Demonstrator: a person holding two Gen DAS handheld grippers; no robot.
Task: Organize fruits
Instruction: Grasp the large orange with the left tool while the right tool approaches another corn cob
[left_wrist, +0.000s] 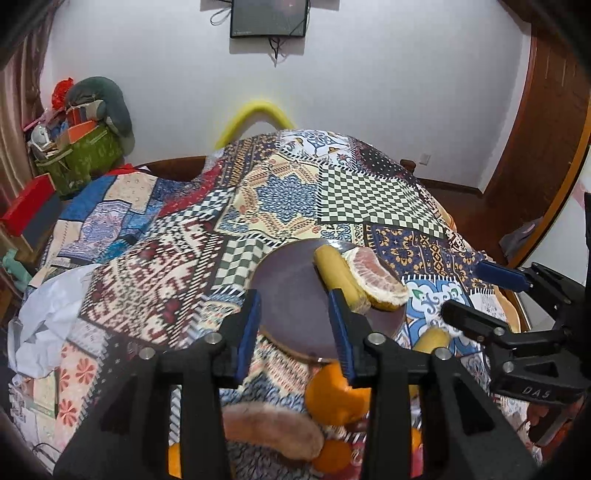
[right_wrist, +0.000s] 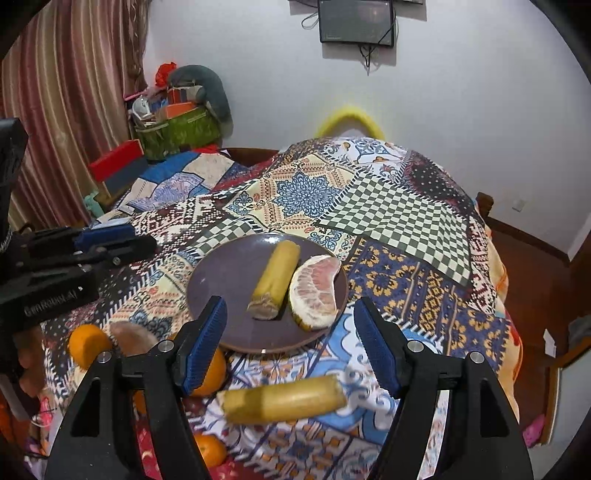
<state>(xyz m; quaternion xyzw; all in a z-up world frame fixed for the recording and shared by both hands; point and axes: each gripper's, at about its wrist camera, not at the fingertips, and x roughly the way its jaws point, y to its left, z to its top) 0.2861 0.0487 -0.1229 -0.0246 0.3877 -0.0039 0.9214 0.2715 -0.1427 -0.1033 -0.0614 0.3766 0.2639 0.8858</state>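
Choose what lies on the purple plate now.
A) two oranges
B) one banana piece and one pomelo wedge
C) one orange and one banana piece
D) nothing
B: in the right wrist view the plate holds a banana piece beside a pomelo wedge; the oranges lie on the cloth.
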